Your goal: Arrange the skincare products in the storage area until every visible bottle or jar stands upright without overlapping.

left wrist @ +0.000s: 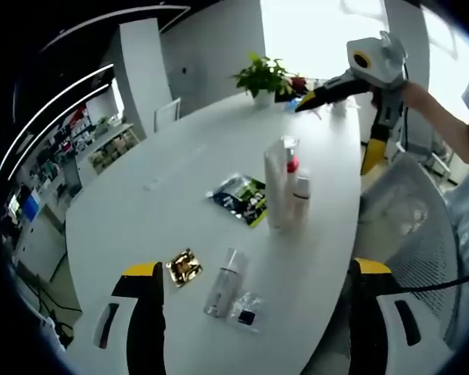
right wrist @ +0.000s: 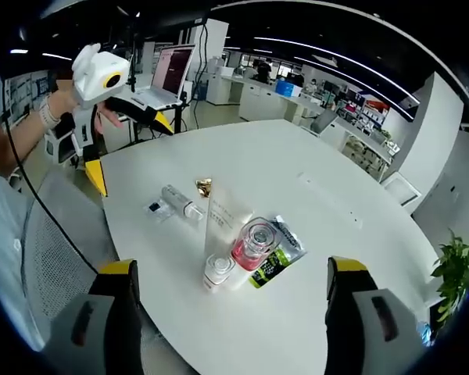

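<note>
Lying bottle: a clear bottle (left wrist: 224, 282) lies on its side on the desk between the left gripper's (left wrist: 254, 312) spread fingers, just ahead of them; it seems to be the one product left to stand up.
Small packets: a clear sachet (left wrist: 245, 311) touches the bottle's near end, and a gold foil packet (left wrist: 183, 266) sits just ahead of the left finger.
Upright group: a tall white tube (right wrist: 220, 221), a pink-capped bottle (right wrist: 252, 243) and a small white jar (right wrist: 218, 270) stand close together ahead of the right gripper's (right wrist: 230, 312) fingers, probably gathered as the tidy set.
Green pouch: a green and black pouch (right wrist: 277, 255) lies flat just beside that group.
Left fingers: wide apart, holding nothing.
Right fingers: wide apart, holding nothing, raised well above the desk.
Desk: a large white oval desk (left wrist: 172, 195), a potted plant (left wrist: 262, 78) at its far end.
Room: an open office with strip lights, shelves and a laptop (right wrist: 164, 82).
</note>
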`<state>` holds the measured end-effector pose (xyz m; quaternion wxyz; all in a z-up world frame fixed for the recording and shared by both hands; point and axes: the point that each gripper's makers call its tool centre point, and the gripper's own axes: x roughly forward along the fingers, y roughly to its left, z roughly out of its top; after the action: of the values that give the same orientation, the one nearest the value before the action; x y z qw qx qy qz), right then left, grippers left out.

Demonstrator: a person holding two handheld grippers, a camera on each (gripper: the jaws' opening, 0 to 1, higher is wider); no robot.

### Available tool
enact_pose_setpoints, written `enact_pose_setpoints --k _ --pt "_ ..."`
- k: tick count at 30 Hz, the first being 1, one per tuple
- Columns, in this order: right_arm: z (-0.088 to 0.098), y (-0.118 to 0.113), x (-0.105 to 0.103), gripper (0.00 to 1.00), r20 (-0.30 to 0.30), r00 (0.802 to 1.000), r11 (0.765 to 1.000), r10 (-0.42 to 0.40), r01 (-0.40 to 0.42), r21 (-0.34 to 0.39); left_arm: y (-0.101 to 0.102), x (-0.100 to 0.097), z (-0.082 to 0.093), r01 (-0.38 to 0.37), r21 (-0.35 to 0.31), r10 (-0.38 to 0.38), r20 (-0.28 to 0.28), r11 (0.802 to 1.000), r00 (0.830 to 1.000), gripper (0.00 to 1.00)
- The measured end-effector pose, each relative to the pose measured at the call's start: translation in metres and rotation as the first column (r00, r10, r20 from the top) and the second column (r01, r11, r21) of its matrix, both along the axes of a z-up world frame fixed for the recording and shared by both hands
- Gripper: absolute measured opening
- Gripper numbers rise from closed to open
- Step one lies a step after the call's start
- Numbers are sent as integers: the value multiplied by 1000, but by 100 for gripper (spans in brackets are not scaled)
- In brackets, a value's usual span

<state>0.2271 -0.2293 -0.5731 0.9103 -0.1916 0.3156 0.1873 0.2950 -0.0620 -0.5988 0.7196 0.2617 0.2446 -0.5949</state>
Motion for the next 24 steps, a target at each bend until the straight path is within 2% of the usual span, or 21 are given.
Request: enact_pose_setpoints --k 4,7,13,18,22,24 --pt "0 -1 2 100 10 1000 1000 -6 6 -6 1 3 -4 6 9 -6 -5 1000 1000 97" --pt "-1 -2 2 99 8 1000 1000 -10 11 -3 2 9 -11 11 25 -11 17 1000 1000 97" --pt "-8 -2 0 95 -16 999 999 -33 33 27 2 17 -26 15 48 -15 -12 999 1000 97" --pt "-12 -3 -2 85 -33 999 998 -42 43 36 -1 23 -37 27 57 -26 -15 998 1000 97" --pt "-16 -5 -3 81 -45 998 998 -45 48 49 -4 24 -47 38 61 -35 -46 997 998 97" --pt "-18 -4 -4 74 -57 997 997 -46 49 53 -5 25 -51 40 67 -36 -57 997 998 97"
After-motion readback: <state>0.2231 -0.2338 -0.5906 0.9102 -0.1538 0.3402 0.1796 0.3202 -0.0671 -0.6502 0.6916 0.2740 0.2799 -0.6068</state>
